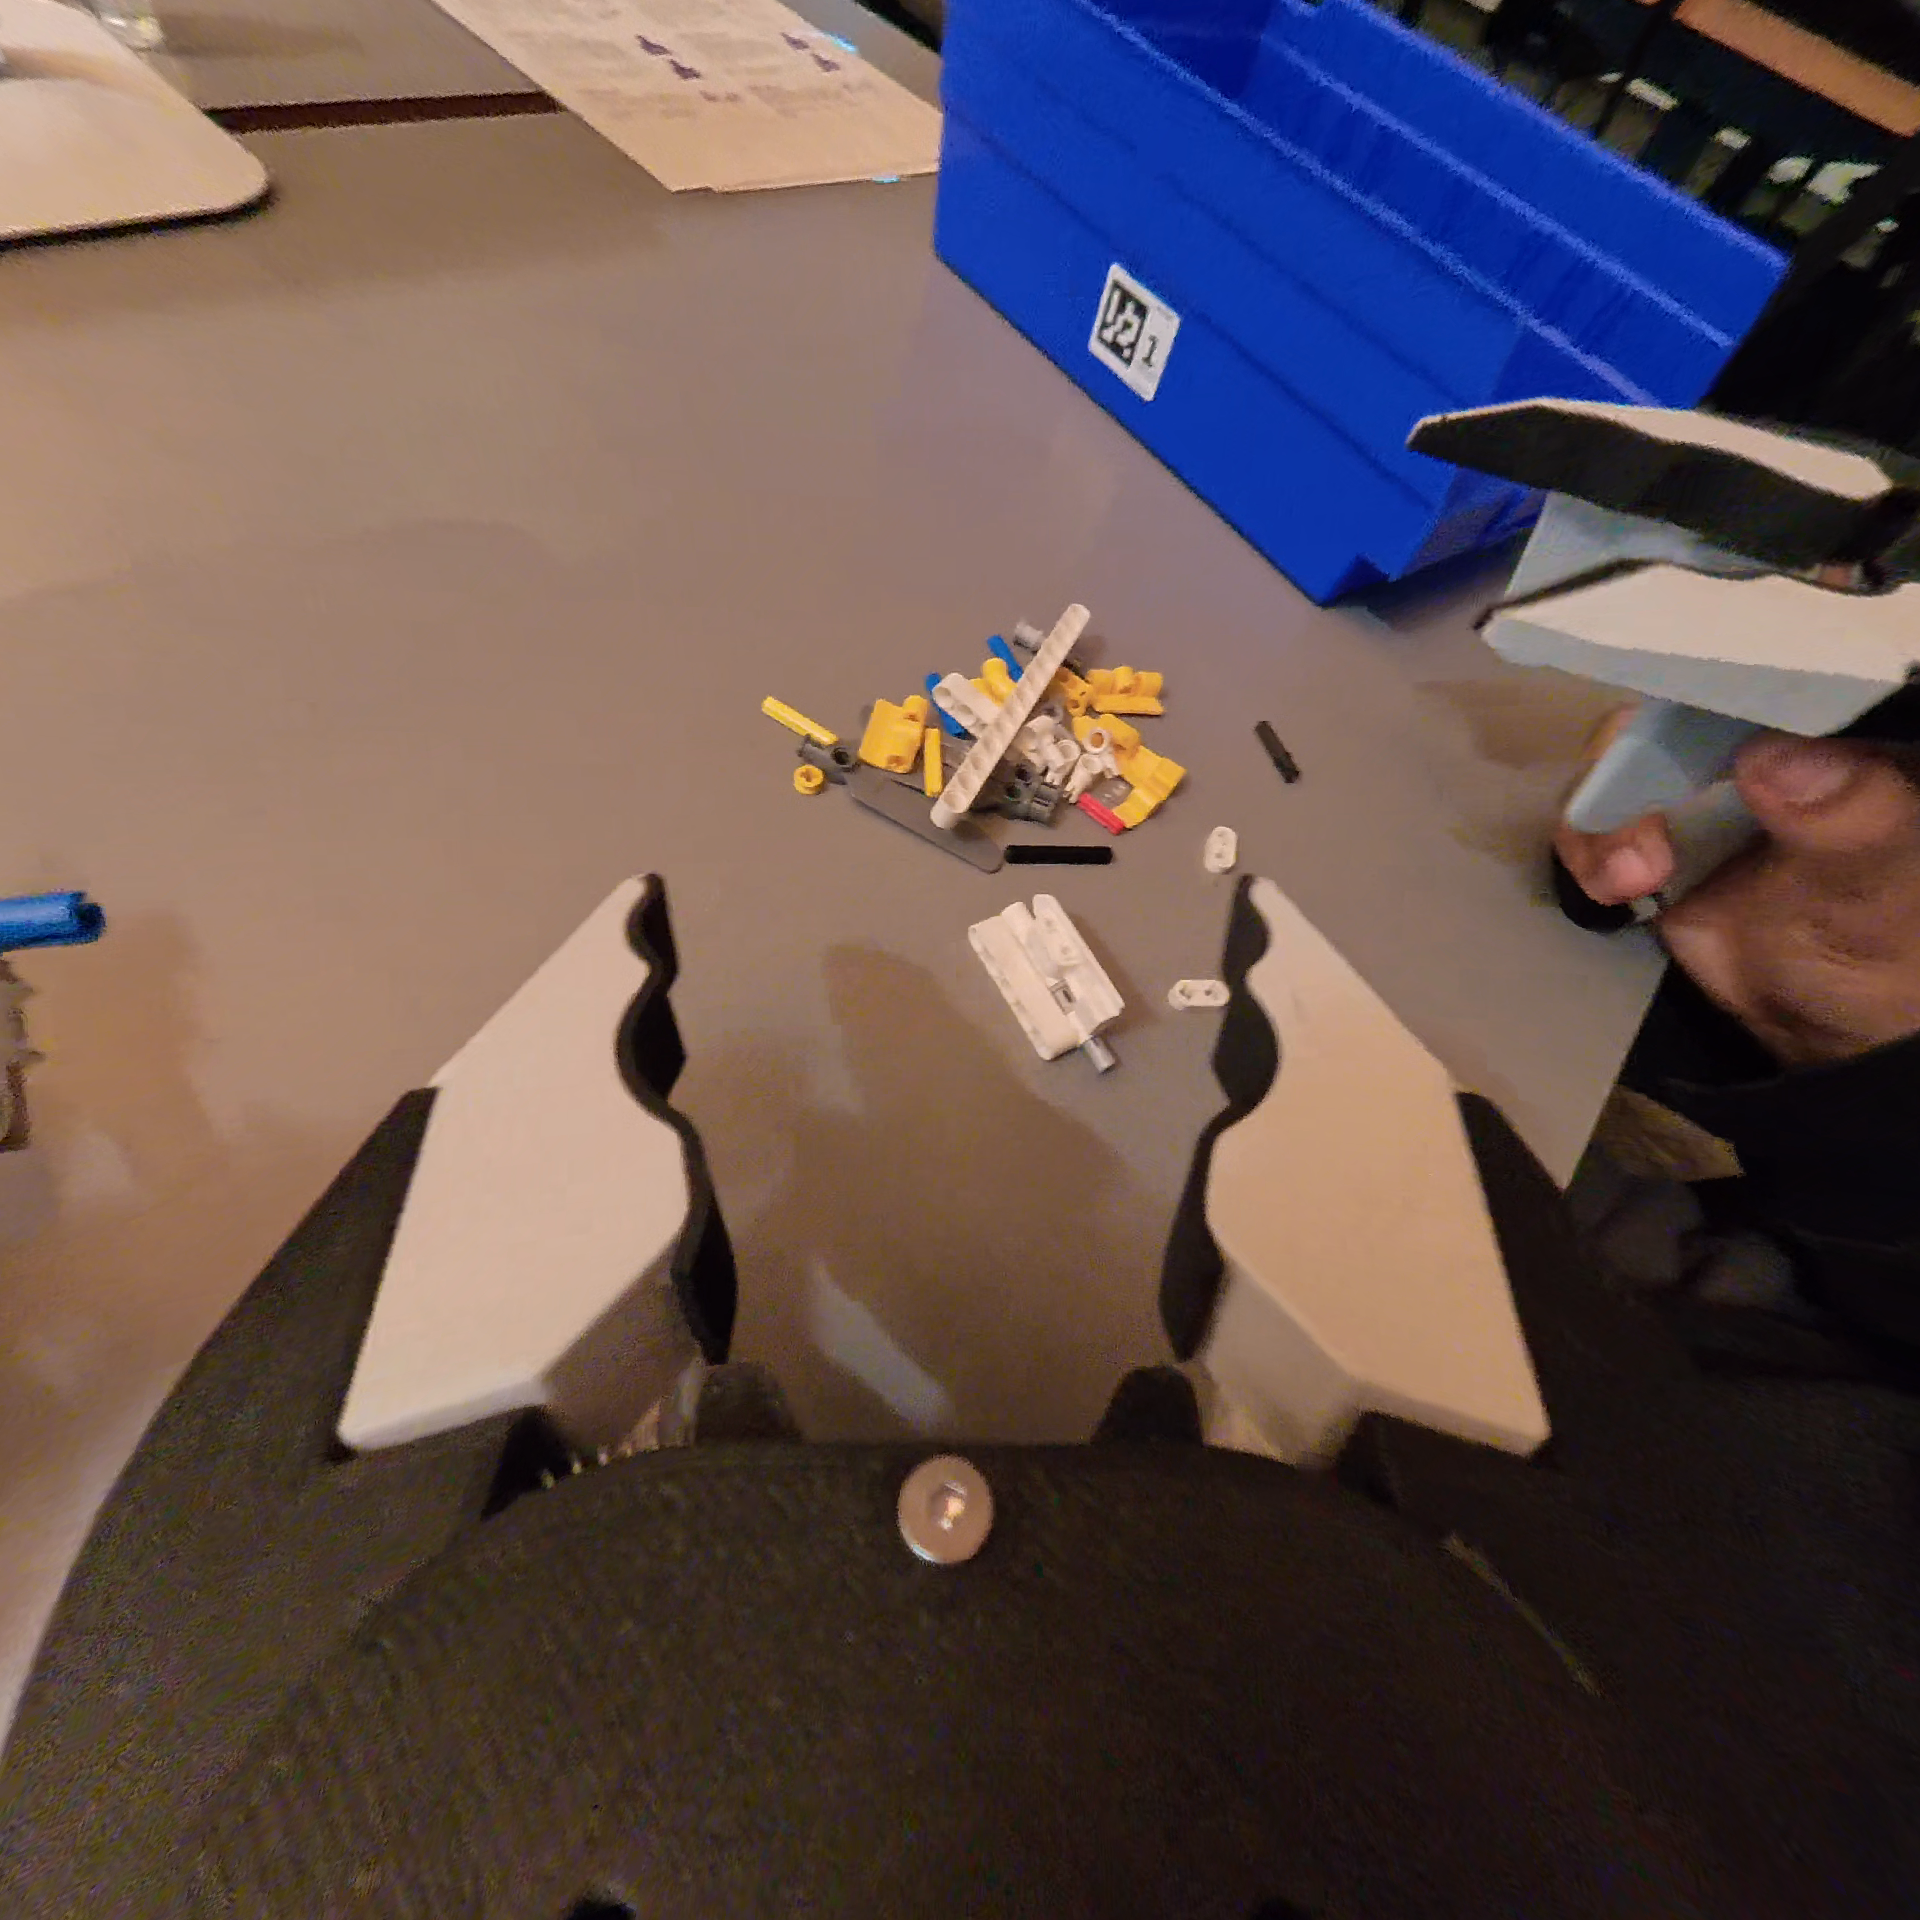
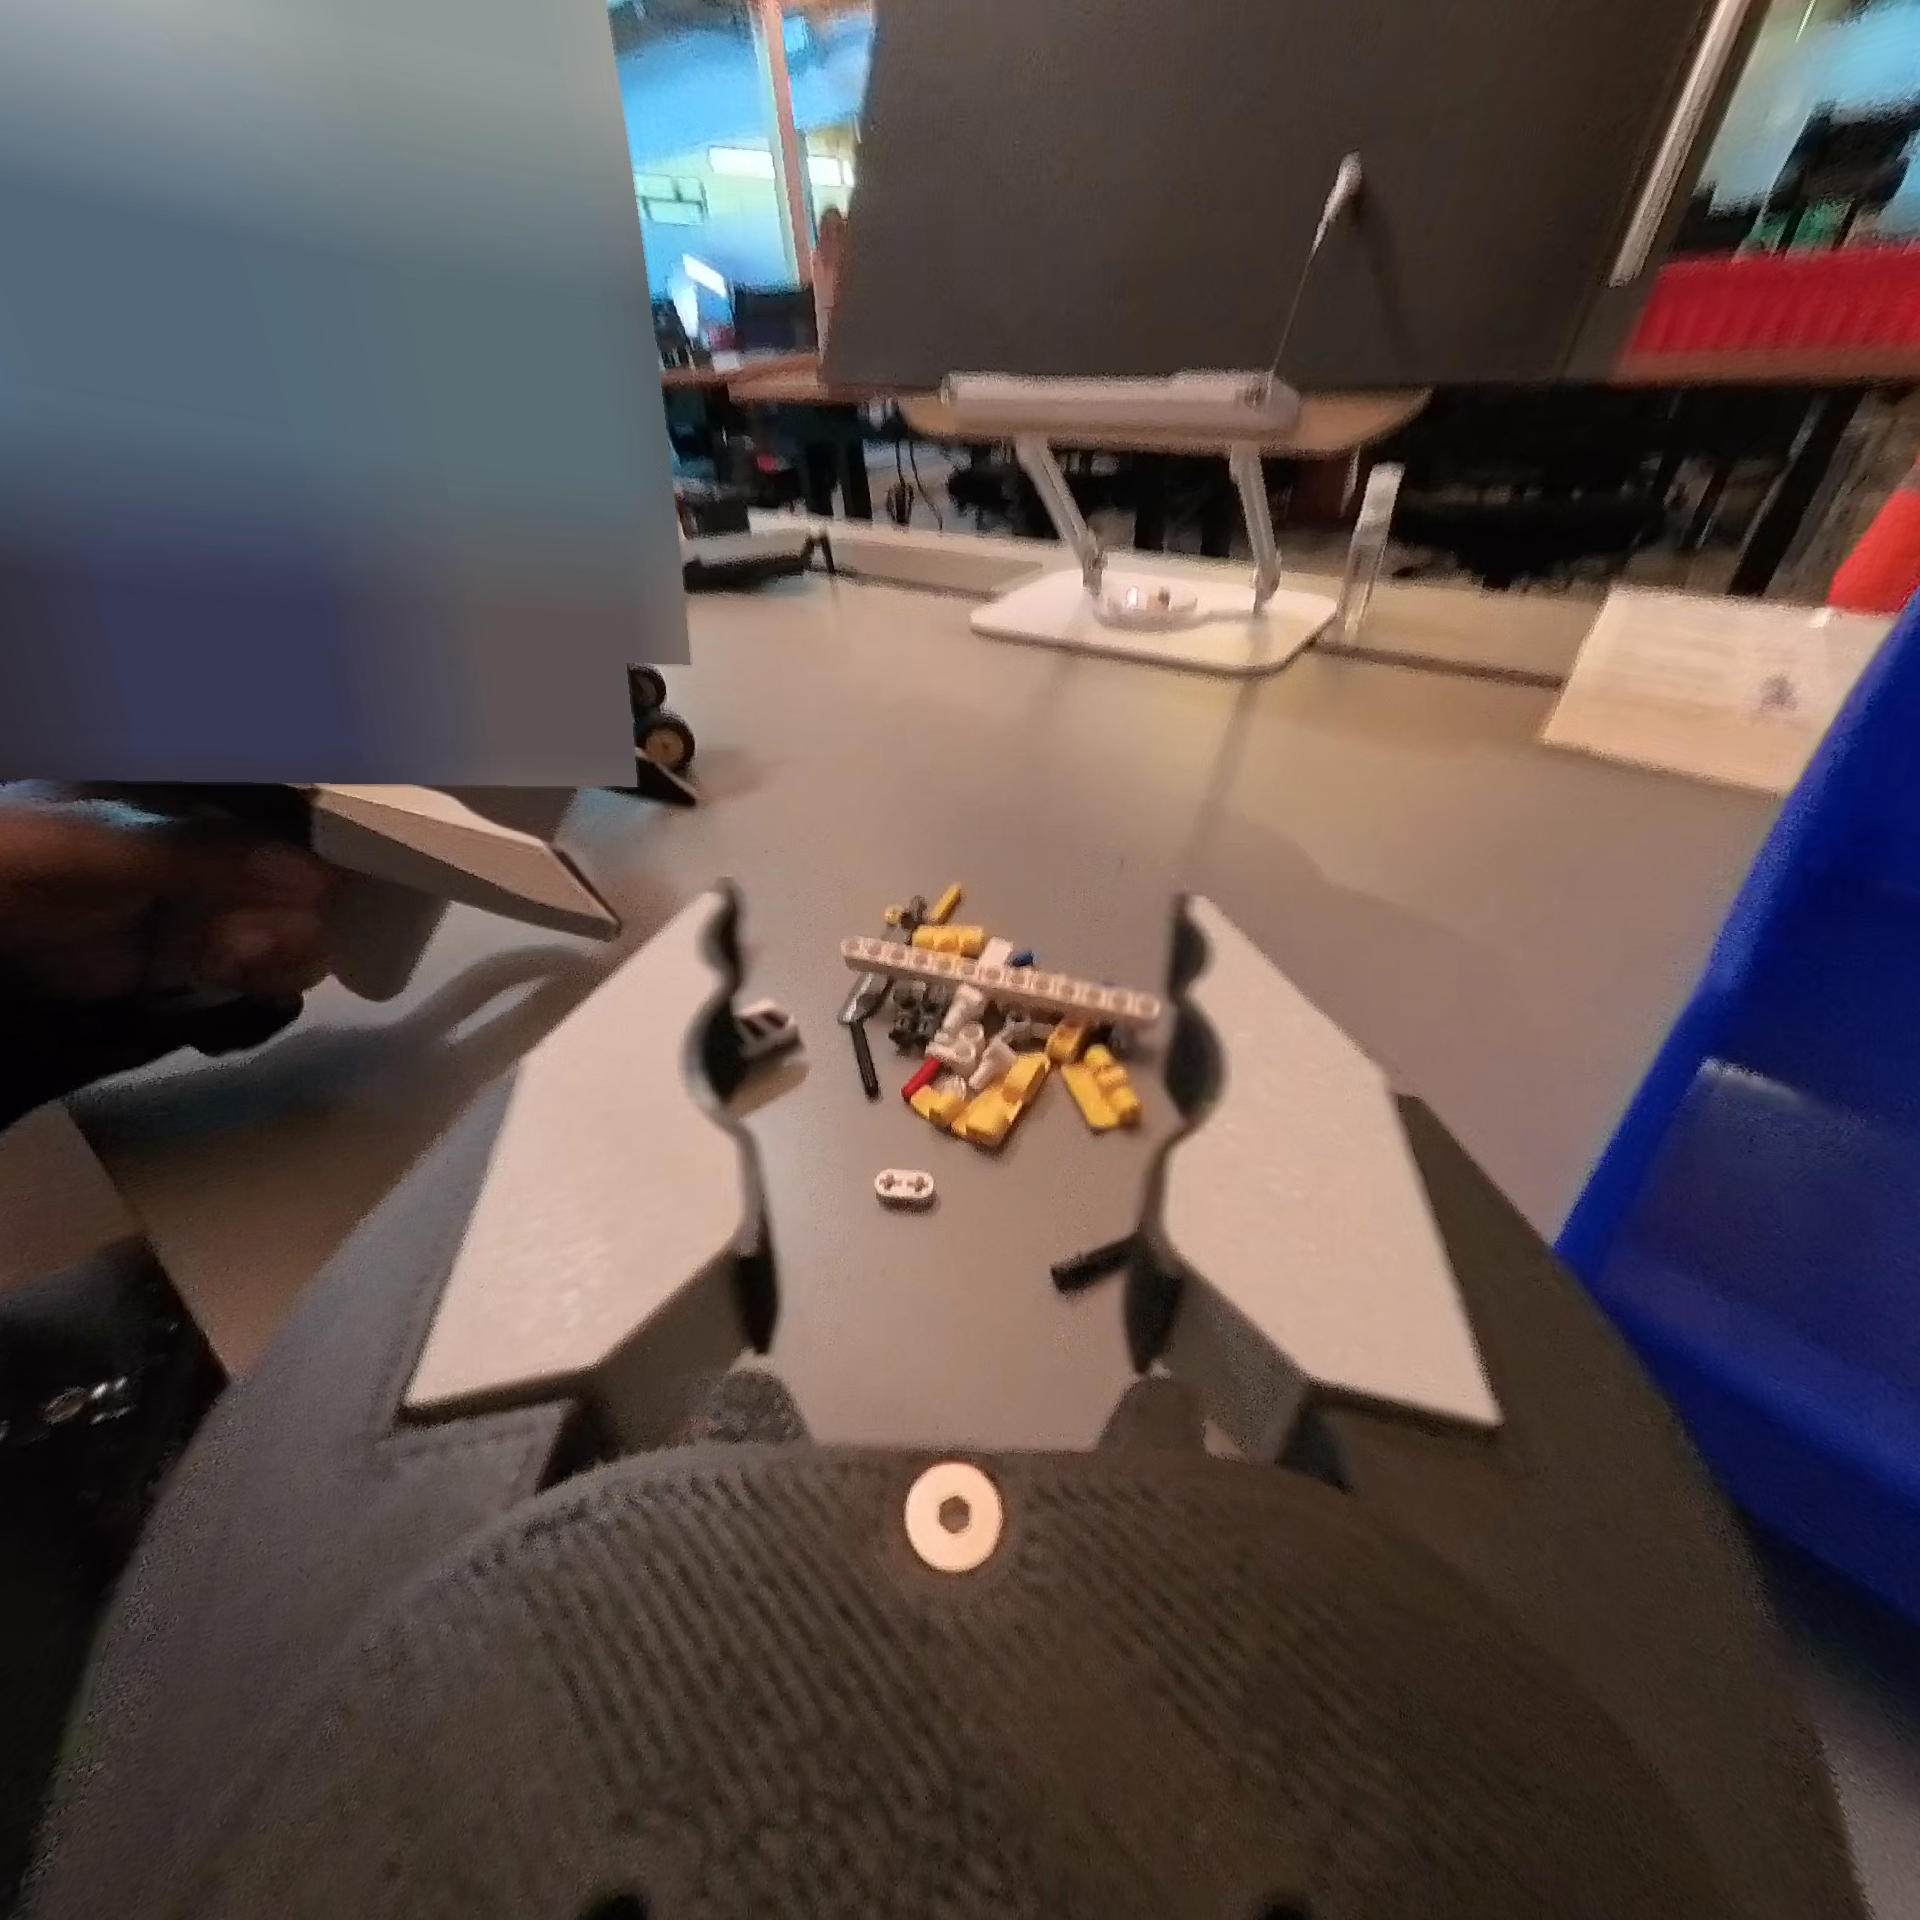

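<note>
Two tools hung wide apart and bare over the grey tabletop (image 1: 416,520): the left tool (image 1: 951,894) nearest a white block assembly (image 1: 1044,977), the right tool (image 2: 956,914) framing the brick pile (image 2: 997,1029), blue bin (image 1: 1299,260) at two o'clock.

Right hand-held gripper (image 2: 951,914): jaws wide apart, nothing between the pads, hovering over a grey worktop (image 2: 1351,852). Ahead, between the fingertips, a pile of small bricks (image 2: 997,1029): yellow, white, grey, one red; a long white holed beam (image 2: 1003,982) lies across it. Nearer the camera, a small white two-hole link (image 2: 906,1185) lies alone. A black pin (image 2: 1091,1262) lies just beside the right finger (image 2: 1299,1174). A small white-and-dark piece (image 2: 764,1029) shows by the left finger (image 2: 613,1143). Blue bin (image 2: 1787,1143) at right edge. Left hand-held gripper's finger (image 2: 468,862) at left. Monitor stand (image 2: 1153,613) at the far end, blurred.
</note>
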Demonstrator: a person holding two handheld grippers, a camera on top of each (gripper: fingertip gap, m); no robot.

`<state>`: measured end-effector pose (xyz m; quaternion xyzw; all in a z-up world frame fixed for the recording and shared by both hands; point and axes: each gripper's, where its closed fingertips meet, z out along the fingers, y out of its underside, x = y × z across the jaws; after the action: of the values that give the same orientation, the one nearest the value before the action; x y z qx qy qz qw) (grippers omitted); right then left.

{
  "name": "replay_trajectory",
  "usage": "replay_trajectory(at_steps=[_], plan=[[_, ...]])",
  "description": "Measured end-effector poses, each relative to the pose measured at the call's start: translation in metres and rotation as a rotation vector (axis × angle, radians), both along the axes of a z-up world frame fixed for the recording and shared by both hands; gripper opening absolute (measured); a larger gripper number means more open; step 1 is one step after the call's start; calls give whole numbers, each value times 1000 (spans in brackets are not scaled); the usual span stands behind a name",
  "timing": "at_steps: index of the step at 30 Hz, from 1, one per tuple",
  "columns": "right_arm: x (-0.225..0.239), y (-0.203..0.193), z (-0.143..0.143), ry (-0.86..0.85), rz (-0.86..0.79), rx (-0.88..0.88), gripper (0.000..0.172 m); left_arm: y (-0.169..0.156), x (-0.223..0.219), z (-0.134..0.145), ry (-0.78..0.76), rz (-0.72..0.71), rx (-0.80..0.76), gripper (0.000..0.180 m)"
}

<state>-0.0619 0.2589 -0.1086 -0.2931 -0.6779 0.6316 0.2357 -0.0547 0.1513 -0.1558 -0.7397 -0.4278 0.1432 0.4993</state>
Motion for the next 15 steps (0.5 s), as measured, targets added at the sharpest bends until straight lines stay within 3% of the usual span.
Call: replay_trajectory(at_steps=[2, 6, 15], plan=[[-4, -1, -17, -99, 2, 79, 110, -3, 0, -4, -15, 14, -44, 120], [-9, 4, -48, -215, -26, 268, 132, -10, -1, -19, -37, 52, -157, 128], [-36, 4, -94, -374, -73, 516, 152, -16, -12, -50, -132, 75, -290, 138]])
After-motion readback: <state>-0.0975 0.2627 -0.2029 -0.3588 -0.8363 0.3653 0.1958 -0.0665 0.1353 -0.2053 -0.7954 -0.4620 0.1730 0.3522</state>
